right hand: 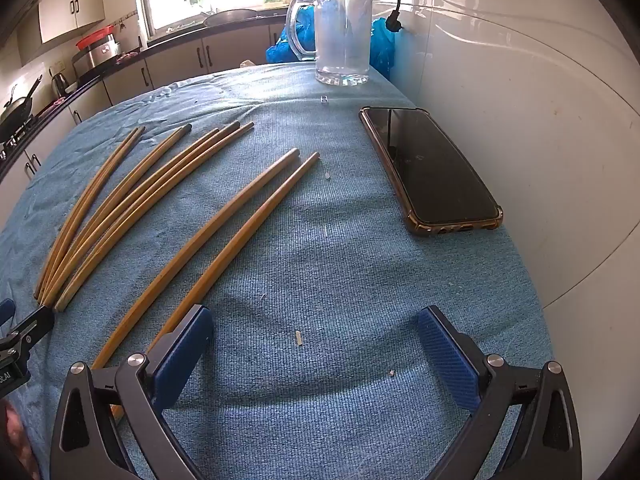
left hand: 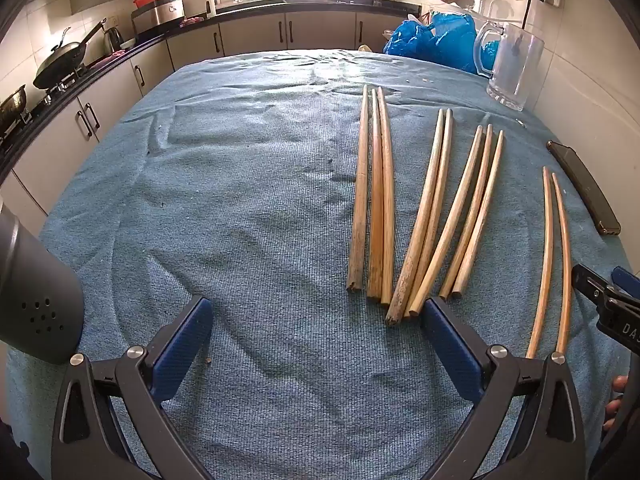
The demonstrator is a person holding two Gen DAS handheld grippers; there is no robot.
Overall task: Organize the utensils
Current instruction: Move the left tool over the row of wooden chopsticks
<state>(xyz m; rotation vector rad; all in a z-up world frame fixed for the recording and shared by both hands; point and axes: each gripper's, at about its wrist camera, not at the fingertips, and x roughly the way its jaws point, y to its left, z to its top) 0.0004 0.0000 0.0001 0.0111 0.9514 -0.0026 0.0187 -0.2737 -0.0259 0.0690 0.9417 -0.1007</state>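
the left gripper (left hand: 318, 320), black with blue padded fingers, is closest to us, wide open and holding nothing, hanging over the blue woven cloth (left hand: 240, 200) on the table. the right gripper (right hand: 316, 328) is the same, wide open and empty. the long brown wooden chopsticks (left hand: 376, 200) lie flat on the cloth in little bunches, just past the left gripper's right finger. two more thin chopsticks (right hand: 208, 248) lie off to the side, and their near ends reach the right gripper's left finger. the tall clear glass mug (right hand: 342, 32) stands at the far edge, well apart from the sticks, and it looks like the place for them. a black phone in a brown case (right hand: 430, 170) lies near the wall. the sticks are thin and round, so they could roll or slip out of the pads. grabbing a bunch could knock the others. a bump could tip the mug.
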